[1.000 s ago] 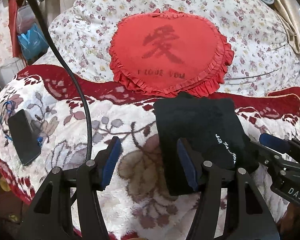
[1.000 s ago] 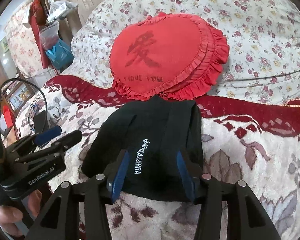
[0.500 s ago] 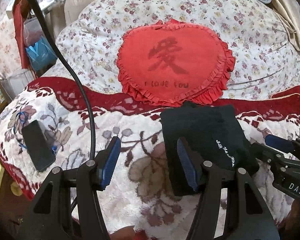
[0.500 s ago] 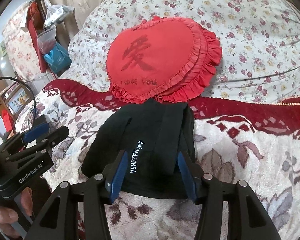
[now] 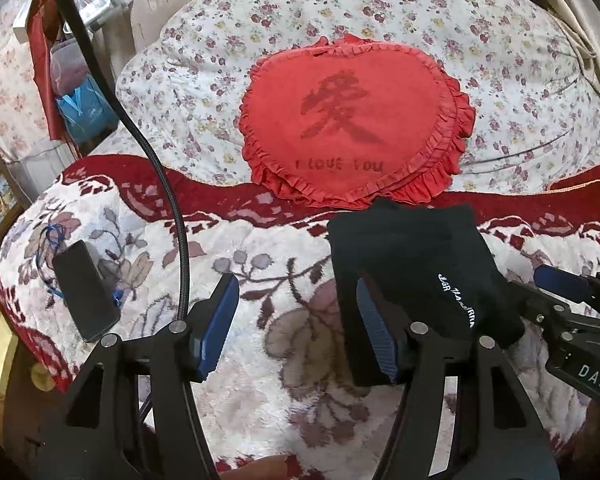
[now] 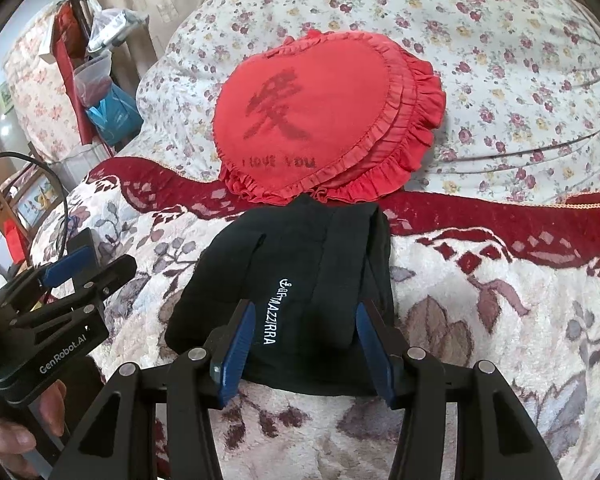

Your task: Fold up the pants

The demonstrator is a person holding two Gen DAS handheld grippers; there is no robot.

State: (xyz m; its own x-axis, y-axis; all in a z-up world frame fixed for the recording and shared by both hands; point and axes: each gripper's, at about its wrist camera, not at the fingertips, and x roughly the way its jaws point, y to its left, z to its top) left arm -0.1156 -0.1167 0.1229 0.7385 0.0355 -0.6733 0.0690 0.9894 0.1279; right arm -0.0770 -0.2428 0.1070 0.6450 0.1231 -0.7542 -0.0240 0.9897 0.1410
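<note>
The black pants (image 6: 300, 276) lie folded into a compact rectangle on the floral blanket, with white lettering on top; they also show in the left wrist view (image 5: 416, 268). My right gripper (image 6: 304, 350) is open and empty, hovering over the near edge of the folded pants. My left gripper (image 5: 296, 324) is open and empty, just left of the pants, its right finger over their left edge. Each gripper shows in the other's view: the right one (image 5: 568, 304) and the left one (image 6: 72, 280).
A red heart-shaped pillow (image 5: 352, 124) rests just behind the pants against a large floral pillow (image 5: 520, 92). A black phone (image 5: 85, 290) lies at the blanket's left edge. A black cable (image 5: 156, 168) crosses the left side. Bags and clutter (image 6: 100, 92) stand beyond the bed's left.
Both grippers have drawn back and up from the folded pants, so the bed looks farther away. The pants have not moved. Both grippers stay open.
</note>
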